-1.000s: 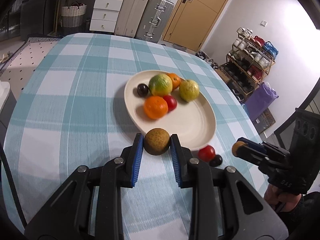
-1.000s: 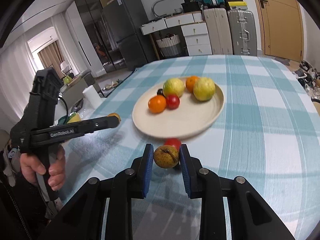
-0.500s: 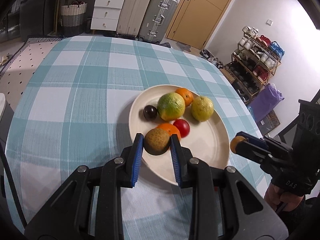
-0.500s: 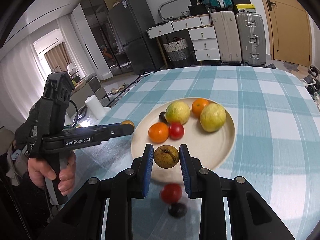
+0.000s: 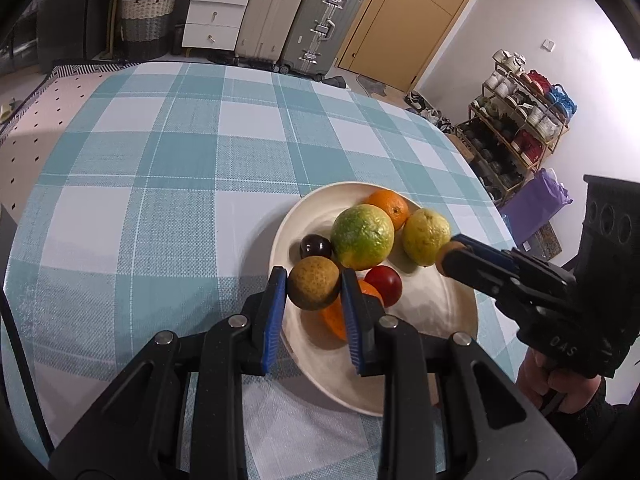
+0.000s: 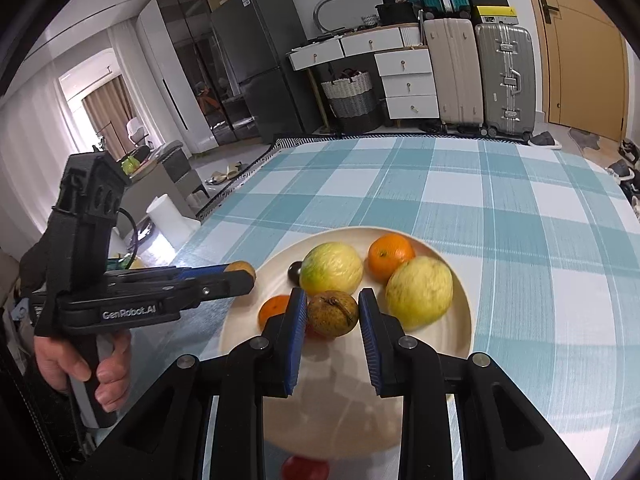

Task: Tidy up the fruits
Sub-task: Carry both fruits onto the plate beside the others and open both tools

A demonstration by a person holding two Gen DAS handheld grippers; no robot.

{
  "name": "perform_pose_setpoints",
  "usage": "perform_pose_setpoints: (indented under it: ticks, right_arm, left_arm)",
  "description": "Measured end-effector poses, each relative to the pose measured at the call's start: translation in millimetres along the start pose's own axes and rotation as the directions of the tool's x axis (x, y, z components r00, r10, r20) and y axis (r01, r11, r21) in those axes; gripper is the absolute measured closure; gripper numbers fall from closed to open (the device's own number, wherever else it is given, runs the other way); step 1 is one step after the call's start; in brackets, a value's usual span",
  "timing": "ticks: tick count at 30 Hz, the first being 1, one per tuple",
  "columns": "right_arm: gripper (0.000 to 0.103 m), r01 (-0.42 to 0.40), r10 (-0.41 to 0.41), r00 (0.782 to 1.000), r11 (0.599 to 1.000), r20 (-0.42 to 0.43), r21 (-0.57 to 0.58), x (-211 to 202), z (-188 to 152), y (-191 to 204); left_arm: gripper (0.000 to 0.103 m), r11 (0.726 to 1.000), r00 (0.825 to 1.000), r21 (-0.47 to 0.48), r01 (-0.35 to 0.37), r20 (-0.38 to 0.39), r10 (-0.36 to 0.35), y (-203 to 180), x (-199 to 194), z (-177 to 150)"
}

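Over the cream plate [image 5: 456, 312] on the checked tablecloth [image 5: 160, 184], the left gripper [image 5: 314, 289] is clenched on a brown round fruit [image 5: 314, 288]. The right gripper [image 6: 333, 314] likewise grips a brown stemmed fruit [image 6: 333, 313] above the plate, beside the oranges and yellow-green fruits lying there.

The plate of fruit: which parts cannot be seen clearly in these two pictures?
- Left wrist view: the small orange is mostly hidden behind the left gripper fingers and its brown fruit.
- Right wrist view: the dark plum is half hidden by the green-yellow fruit.
- Right wrist view: a red fruit is blurred and cut off by the bottom edge.
- Both views: the plate near rim is covered by the grippers.
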State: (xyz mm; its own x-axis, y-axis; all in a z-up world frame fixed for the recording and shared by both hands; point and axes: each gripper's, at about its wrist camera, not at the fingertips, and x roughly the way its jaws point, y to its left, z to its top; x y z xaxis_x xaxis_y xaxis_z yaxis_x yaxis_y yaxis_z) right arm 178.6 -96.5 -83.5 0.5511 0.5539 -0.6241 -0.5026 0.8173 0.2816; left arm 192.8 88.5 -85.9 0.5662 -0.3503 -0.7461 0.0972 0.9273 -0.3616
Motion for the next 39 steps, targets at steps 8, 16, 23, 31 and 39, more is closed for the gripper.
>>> perform_pose_setpoints:
  ticks: [8,16,23,31,39]
  right_arm:
    - [0.076,0.017,-0.016,1.000,1.000,-0.012,0.013,22,7,-10]
    - [0.066,0.026,-0.026,1.000,1.000,-0.017,-0.009,32,11,-7]
    - [0.054,0.012,-0.012,0.999,1.000,0.048,0.008,13,12,-7]
    - [0.035,0.032,-0.037,0.993,0.998,0.112,0.046,-21,2,-15]
    - [0.025,0.057,-0.069,0.990,0.994,0.126,0.097,-48,-16,-22]
  left_arm:
    - [0.079,1.000,1.000,-0.013,0.013,-0.016,-0.014,3,16,3]
    - [0.078,0.999,1.000,-0.026,0.018,-0.001,-0.018,4,14,10]
    - [0.078,0.999,1.000,-0.032,-0.011,0.012,0.011,2,-1,6]
    - [0.072,0.999,0.999,-0.023,-0.036,0.040,0.037,-11,-24,-10]
    - [0.043,0.995,0.993,-0.015,-0.097,0.072,0.098,-32,-41,-35]
